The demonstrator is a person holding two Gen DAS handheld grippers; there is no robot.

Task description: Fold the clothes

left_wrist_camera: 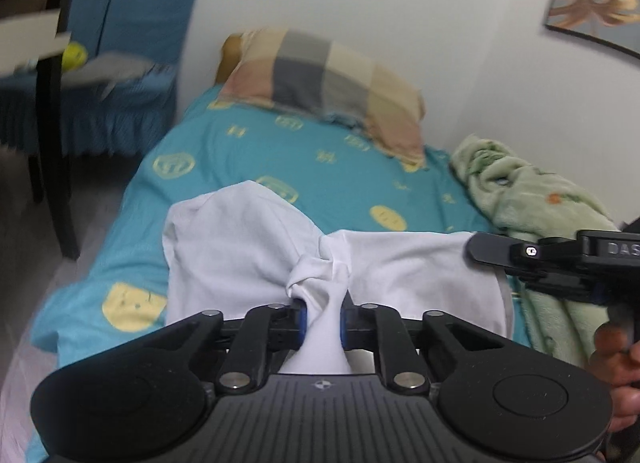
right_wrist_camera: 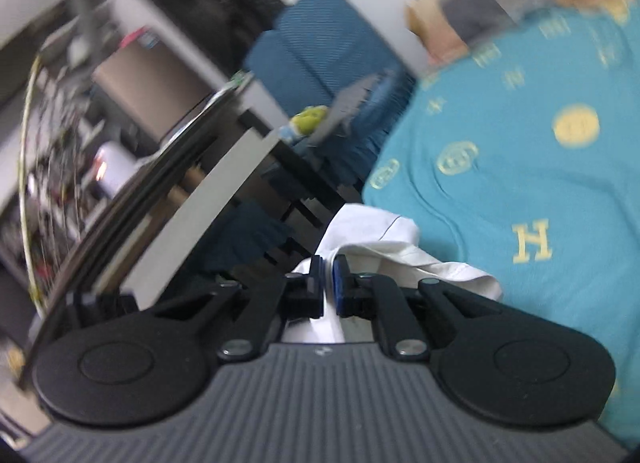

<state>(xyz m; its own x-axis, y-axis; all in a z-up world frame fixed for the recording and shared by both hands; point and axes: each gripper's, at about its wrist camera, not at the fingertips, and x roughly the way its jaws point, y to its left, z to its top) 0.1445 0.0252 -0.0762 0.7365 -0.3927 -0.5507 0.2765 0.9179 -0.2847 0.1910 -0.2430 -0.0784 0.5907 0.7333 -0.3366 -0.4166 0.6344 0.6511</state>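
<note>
We hold a white garment (left_wrist_camera: 240, 247) over the bed (left_wrist_camera: 248, 151), which wears a turquoise sheet printed with yellow motifs. Our left gripper (left_wrist_camera: 323, 313) has its jaws closed tight on a bunched, twisted fold of the white fabric, and the cloth fans out from that pinch to both sides, its far edges draping down toward the sheet. Our right gripper (right_wrist_camera: 329, 283) has its jaws nearly together, clamping a thin edge of the same garment (right_wrist_camera: 384, 251); in the right wrist view the fabric spills out beyond the fingers, over the side of the bed (right_wrist_camera: 520, 183). In the left wrist view the right gripper (left_wrist_camera: 476, 249) shows from the side at the garment's right edge. A checked pillow (left_wrist_camera: 320, 79) lies at the head of the bed against the wall, and a pale green blanket (left_wrist_camera: 528, 199) lies crumpled along the bed's right side. A blue-covered chair (left_wrist_camera: 132, 23) stands beyond the bed's left side.
</note>
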